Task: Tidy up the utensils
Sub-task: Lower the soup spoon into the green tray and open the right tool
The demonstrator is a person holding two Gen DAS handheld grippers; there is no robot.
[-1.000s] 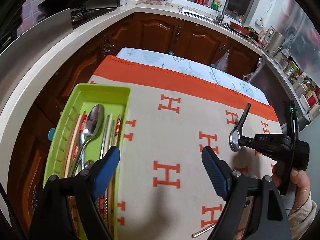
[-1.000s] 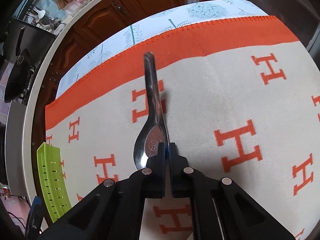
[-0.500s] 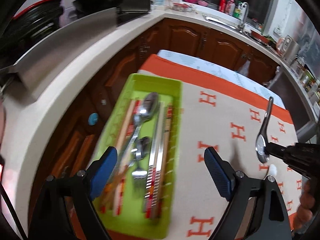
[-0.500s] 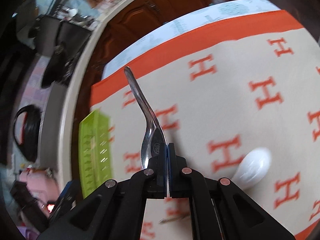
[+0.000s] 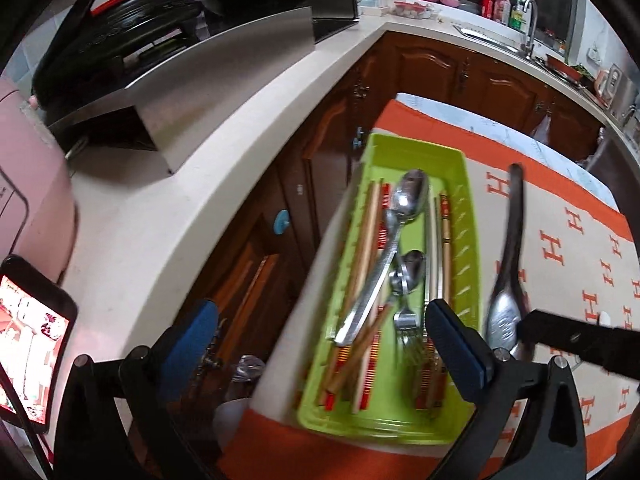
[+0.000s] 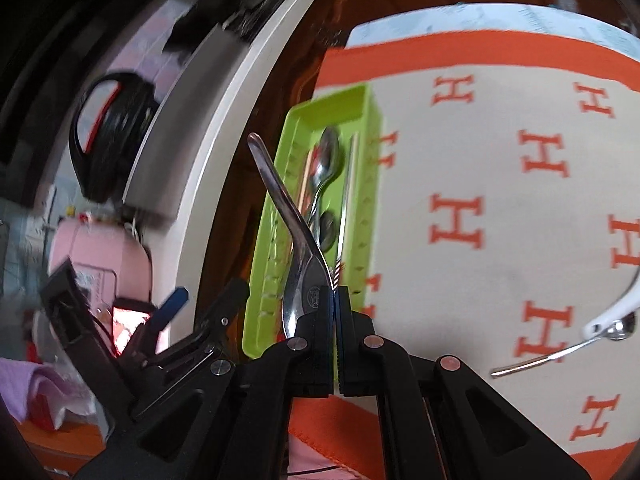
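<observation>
A green tray (image 5: 464, 168) lies at the left edge of the H-patterned cloth (image 5: 560, 248). It holds steel spoons (image 5: 408, 196), chopsticks and a fork. My left gripper (image 5: 324, 344) hangs above the tray's near left side; its jaws are opening with nothing gripped. My right gripper (image 6: 334, 300) is shut on the bowl of a steel spoon (image 6: 296, 232), whose handle points up over the tray (image 6: 360, 104). The left wrist view shows that spoon (image 5: 504, 280) just right of the tray. A white spoon (image 6: 608, 312) and a steel utensil (image 6: 560, 354) lie on the cloth at the right.
A white counter (image 5: 200, 184) curves round the table's left, with brown cabinets (image 5: 432, 72) below. On it stand a steel panel (image 5: 224, 76) and a pink appliance (image 5: 24, 184). A phone with a lit screen (image 5: 32, 340) is at the far left.
The left wrist view has swung left, so the tray now sits centre-right, and the left jaws stand wider. My right gripper has carried the steel spoon left, up to the tray.
</observation>
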